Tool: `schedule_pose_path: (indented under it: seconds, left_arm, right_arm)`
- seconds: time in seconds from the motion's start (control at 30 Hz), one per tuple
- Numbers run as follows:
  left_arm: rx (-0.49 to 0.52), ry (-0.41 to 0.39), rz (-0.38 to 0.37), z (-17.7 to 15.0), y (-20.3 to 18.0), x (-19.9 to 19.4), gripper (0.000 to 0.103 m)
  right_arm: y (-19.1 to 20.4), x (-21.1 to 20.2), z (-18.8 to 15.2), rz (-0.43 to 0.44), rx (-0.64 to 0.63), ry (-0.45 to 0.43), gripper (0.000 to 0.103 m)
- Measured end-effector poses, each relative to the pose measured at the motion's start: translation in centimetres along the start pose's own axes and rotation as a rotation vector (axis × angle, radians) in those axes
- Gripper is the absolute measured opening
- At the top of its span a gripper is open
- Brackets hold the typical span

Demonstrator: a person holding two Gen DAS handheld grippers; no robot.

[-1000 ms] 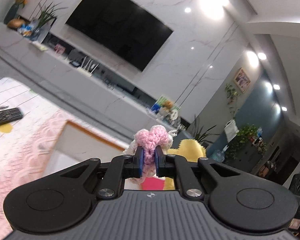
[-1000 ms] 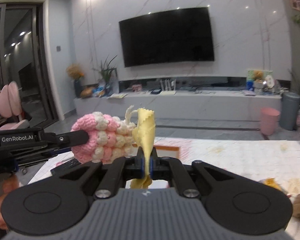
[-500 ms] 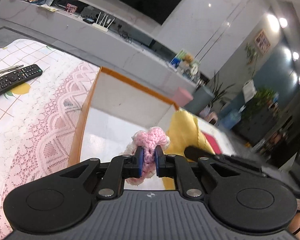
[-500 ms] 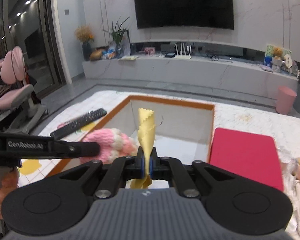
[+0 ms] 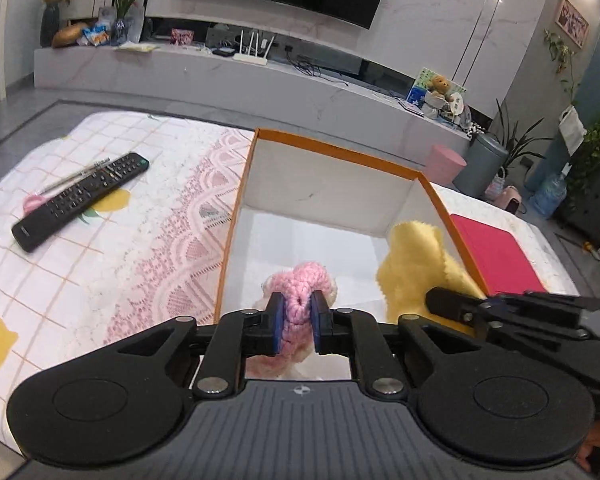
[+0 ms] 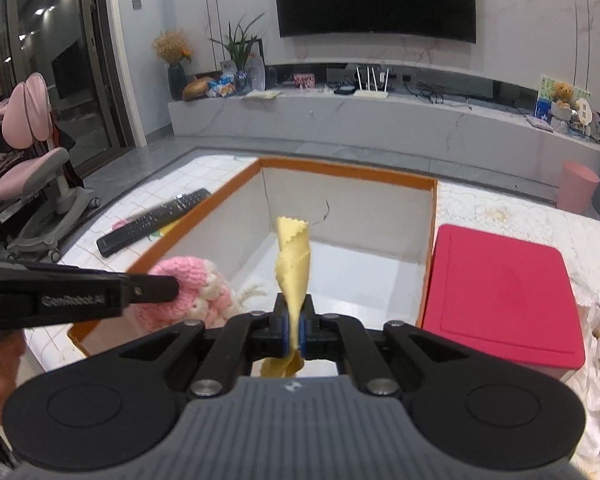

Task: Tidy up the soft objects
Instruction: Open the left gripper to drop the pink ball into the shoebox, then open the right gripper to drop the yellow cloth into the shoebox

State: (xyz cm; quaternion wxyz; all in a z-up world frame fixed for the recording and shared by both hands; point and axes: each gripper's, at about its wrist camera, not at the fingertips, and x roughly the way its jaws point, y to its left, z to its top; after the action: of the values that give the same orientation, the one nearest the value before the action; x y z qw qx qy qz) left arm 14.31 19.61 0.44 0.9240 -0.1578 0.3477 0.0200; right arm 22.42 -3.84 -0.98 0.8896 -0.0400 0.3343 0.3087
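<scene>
While both hand-held grippers have dipped from facing the TV wall toward the box (image 5: 332,156), we see, left to right: remote (image 5: 80,200), then our left hand-held gripper (image 5: 296,322), just easing, pads on the pink knit (image 5: 304,280); right hand-held gripper (image 6: 295,330) pinching yellow cloth (image 6: 292,260). Release seems near.

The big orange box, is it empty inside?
Nearly empty: the orange box shows a bare white floor. The pink knitted toy and yellow cloth are still held above it.
</scene>
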Motion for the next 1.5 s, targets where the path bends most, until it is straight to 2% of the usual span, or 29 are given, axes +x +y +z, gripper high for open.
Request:
schedule_pose_path:
  seconds: [0.03, 0.13, 0.2, 0.27, 0.37, 0.53, 0.77, 0.87, 0.93, 1.0, 1.03, 1.1, 1.17, 1.23, 1.3, 1.33, 1.5]
  left_arm:
    - [-0.017, -0.012, -0.007, 0.1, 0.2, -0.3, 0.017]
    - [-0.044, -0.081, -0.022, 0.6, 0.6, -1.5, 0.031]
    - [-0.072, -0.144, -0.051, 0.7, 0.9, -2.5, 0.055]
    - [-0.099, -0.186, -0.082, 0.8, 1.2, -3.0, 0.065]
    - [-0.115, -0.202, -0.087, 1.1, 1.3, -2.9, 0.069]
    - [-0.104, -0.212, -0.031, 1.1, 1.3, -2.5, 0.072]
    - [-0.144, -0.200, -0.041, 1.2, 2.6, -2.2, 0.073]
    - [-0.145, -0.177, -0.036, 1.2, 2.8, -2.0, 0.073]
    - [-0.146, -0.173, -0.039, 1.2, 3.0, -2.0, 0.073]
    - [-0.152, -0.176, -0.037, 1.2, 3.1, -2.2, 0.073]
    - [-0.154, -0.177, -0.039, 1.2, 3.1, -2.3, 0.073]
    - [-0.166, -0.174, -0.059, 1.3, 3.2, -2.5, 0.073]
    - [-0.174, -0.177, -0.087, 1.3, 3.1, -2.7, 0.074]
    - [-0.171, -0.186, -0.098, 1.3, 2.8, -2.9, 0.075]
    - [-0.152, -0.220, -0.087, 1.3, 2.1, -3.6, 0.077]
    - [-0.149, -0.238, -0.080, 1.3, 1.8, -4.0, 0.078]
    - [-0.169, -0.306, -0.082, 1.6, 0.1, -6.2, 0.087]
  right_arm:
    - [0.0, 0.1, -0.1, -0.004, -0.003, 0.008, 0.002]
    - [0.2, 0.3, -0.2, -0.013, -0.025, 0.027, 0.002]
    - [0.4, 0.3, -0.3, -0.015, -0.032, 0.036, 0.002]
    - [0.5, 0.5, -0.3, -0.020, -0.028, 0.040, 0.002]
    - [0.9, 0.8, -0.3, -0.019, -0.042, 0.055, 0.002]
    - [1.4, 1.7, -0.4, -0.025, -0.095, 0.112, 0.002]
    - [1.8, 2.6, -1.0, -0.066, -0.135, 0.156, 0.003]
    - [2.3, 2.9, -1.3, -0.115, -0.181, 0.163, 0.004]
    - [2.8, 3.0, -1.6, -0.169, -0.232, 0.157, 0.012]
    - [3.0, 3.0, -1.7, -0.191, -0.261, 0.154, 0.029]
    - [3.0, 2.9, -1.7, -0.197, -0.260, 0.150, 0.034]
    - [2.9, 2.5, -1.5, -0.210, -0.249, 0.131, 0.060]
    - [2.9, 1.9, -1.3, -0.212, -0.250, 0.103, 0.071]
    - [2.9, 1.4, -1.2, -0.201, -0.256, 0.088, 0.074]
    - [2.9, 0.7, -1.0, -0.192, -0.247, 0.071, 0.088]
    - [2.9, 0.3, -1.0, -0.187, -0.240, 0.056, 0.091]
    - [2.3, -1.9, -0.6, -0.183, -0.179, 0.004, 0.099]
